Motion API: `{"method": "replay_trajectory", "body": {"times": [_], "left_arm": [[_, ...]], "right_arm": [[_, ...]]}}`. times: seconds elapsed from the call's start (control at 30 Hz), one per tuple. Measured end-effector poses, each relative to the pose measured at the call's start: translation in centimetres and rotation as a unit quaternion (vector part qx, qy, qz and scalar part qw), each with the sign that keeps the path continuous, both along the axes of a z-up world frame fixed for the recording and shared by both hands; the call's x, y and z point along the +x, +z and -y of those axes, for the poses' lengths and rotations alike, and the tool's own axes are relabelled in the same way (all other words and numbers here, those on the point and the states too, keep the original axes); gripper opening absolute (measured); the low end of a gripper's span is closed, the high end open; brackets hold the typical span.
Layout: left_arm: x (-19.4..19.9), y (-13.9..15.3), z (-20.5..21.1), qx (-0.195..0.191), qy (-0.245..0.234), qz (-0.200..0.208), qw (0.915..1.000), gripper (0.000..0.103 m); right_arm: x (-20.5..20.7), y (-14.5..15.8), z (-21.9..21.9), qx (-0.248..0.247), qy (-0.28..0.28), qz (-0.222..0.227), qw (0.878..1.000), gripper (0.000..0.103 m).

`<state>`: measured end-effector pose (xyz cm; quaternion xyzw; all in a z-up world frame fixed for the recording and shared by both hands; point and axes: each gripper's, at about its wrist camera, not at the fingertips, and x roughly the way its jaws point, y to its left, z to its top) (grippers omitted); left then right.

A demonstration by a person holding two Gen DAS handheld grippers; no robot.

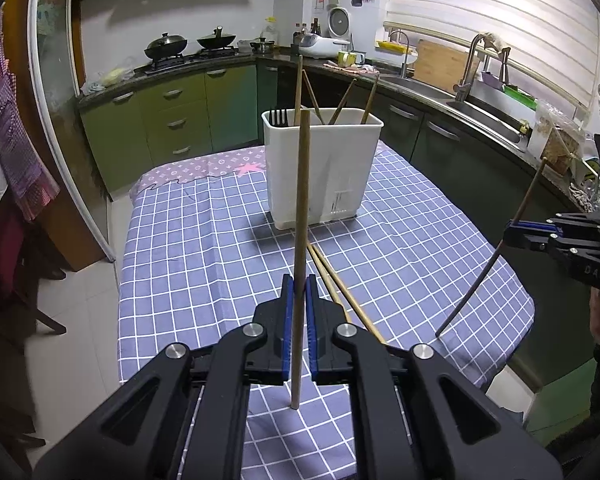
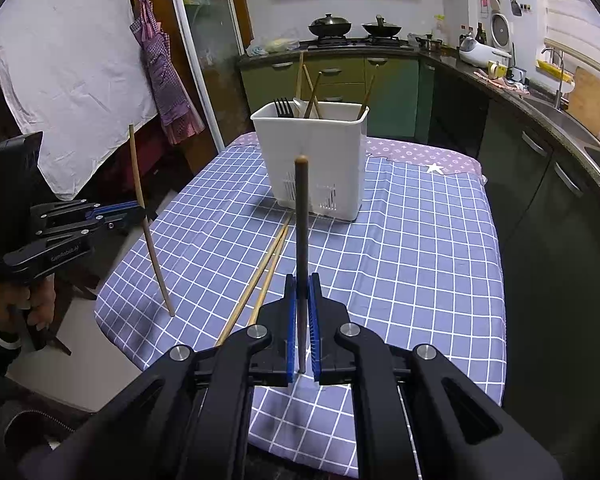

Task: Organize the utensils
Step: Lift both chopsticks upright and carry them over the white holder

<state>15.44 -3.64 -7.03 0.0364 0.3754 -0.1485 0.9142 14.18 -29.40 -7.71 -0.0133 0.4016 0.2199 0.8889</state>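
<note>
**Two chopsticks lifted, two left on the table**

Left gripper [image 1: 299,292] clamped shut on a light wooden chopstick [image 1: 302,240], held near upright with its lower tip just above the checked tablecloth [image 1: 204,248]. Right gripper [image 2: 302,292] likewise closed on a dark chopstick [image 2: 301,240], also standing close to vertical, thick end up. White utensil holder [image 1: 324,168] upright near the far middle of the table, already carrying a black fork [image 1: 277,117] and several wooden chopsticks [image 1: 298,88] leaning at different angles. One loose pair of chopsticks [image 2: 268,264] lying flat on the cloth between the grippers and the holder, pointing toward its base.

Probable next step: carrying each held stick over the holder's rim and dropping it in.

Risks from here:
- Pinched at a single narrow point on the shaft, so liable to pivot or slide between the pads if swung quickly.
- Long free ends above and below the grip; lower tip apt to catch the holder's rim or snag the cloth if not raised enough.
- Light plastic holder, apparently tall for its base; a sideways knock from a stick or gripper likely to tip or shove it.
- Leaning sticks inside crowding the opening; an incoming tip could jam against them or lever one out.
- Both hands converging on one opening, with a chance of the grippers colliding.
</note>
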Motion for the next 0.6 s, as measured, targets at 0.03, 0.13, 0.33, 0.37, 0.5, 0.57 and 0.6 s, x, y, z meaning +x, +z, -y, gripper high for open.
{"method": "replay_trajectory", "body": {"times": [0.03,0.13,0.33,0.37,0.5,0.57,0.6], "left_arm": [[0.0,0.1,0.0,-0.001,0.0,0.001,1.0,0.006],[-0.1,0.2,0.1,-0.002,-0.003,0.005,1.0,0.006],[-0.4,1.1,0.4,-0.004,-0.009,0.017,0.9998,0.006],[-0.4,1.4,0.5,-0.005,-0.01,0.02,0.9997,0.006],[-0.2,2.4,0.9,-0.007,-0.014,0.032,0.9994,0.006],[0.0,3.0,1.1,-0.006,-0.016,0.037,0.9992,0.006],[0.1,3.3,1.3,-0.006,-0.018,0.038,0.9991,0.006]], "right_arm": [[-0.1,0.0,0.0,0.0,0.001,0.0,1.0,0.007],[-0.1,0.0,0.1,0.002,0.001,-0.002,1.0,0.007],[0.2,0.6,0.3,0.01,-0.001,-0.001,1.0,0.007],[0.3,0.8,0.3,0.011,0.0,-0.001,1.0,0.007],[0.7,1.7,0.1,0.012,0.001,0.008,1.0,0.007],[1.0,2.3,0.1,0.015,0.003,0.012,1.0,0.007],[1.2,2.7,0.0,0.016,0.004,0.016,1.0,0.007]]}}
